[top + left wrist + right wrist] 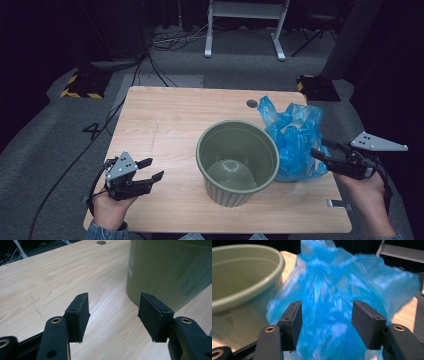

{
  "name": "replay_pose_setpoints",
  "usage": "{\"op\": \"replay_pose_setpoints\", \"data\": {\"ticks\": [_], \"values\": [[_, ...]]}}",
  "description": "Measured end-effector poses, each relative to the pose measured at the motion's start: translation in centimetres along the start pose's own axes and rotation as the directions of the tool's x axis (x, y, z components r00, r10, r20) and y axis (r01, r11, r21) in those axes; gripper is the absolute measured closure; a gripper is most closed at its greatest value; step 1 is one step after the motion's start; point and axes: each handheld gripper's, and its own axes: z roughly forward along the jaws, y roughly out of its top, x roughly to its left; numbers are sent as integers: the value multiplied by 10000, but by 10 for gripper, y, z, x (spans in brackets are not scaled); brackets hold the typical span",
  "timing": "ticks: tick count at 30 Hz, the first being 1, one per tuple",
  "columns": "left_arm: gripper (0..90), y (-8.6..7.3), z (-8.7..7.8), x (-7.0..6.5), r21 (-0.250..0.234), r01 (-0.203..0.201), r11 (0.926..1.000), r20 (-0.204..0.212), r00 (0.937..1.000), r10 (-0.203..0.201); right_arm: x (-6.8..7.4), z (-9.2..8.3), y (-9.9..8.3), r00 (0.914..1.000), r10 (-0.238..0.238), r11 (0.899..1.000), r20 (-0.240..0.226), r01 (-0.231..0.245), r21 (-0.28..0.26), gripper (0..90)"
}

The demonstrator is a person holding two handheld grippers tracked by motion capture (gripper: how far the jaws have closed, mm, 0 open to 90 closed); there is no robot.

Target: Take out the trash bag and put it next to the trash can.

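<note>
Both grippers stand with jaws apart: our right gripper faces the blue plastic bag, nothing pinched between its pads, and our left gripper idles over the table. We note the bag slumped against the green bucket on its right side. We judge a sound pick needs the pads closed on a bunched fold, not loose film.

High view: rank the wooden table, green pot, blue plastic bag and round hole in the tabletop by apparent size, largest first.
1. wooden table
2. green pot
3. blue plastic bag, slightly smaller, though the pot hides part of it
4. round hole
</note>
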Motion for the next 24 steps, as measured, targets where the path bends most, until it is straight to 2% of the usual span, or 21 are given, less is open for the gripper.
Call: {"op": "replay_pose_setpoints", "data": {"ticks": [5,10,14,21,24], "values": [[398,-7,-1,3,4,96,10000,-52,9999,-96,-3,-6,-20,9997,25,9996,222,-31,267,407],[397,-15,0,4,227,100,9997,-207,9997,-95,-6,-6,-43,9993,221,9982,307,-238,555,397],[392,-23,-2,4,-30,41,10000,-333,9994,-42,-8,-2,-62,9986,343,9956,403,-377,855,391],[391,-37,-1,6,197,38,9998,-473,9989,-29,-10,7,-91,9972,694,9897,271,-722,1238,375],[390,-43,0,6,295,-134,9995,-609,9980,152,-10,12,-103,9968,763,9876,258,-791,1358,367]]}}
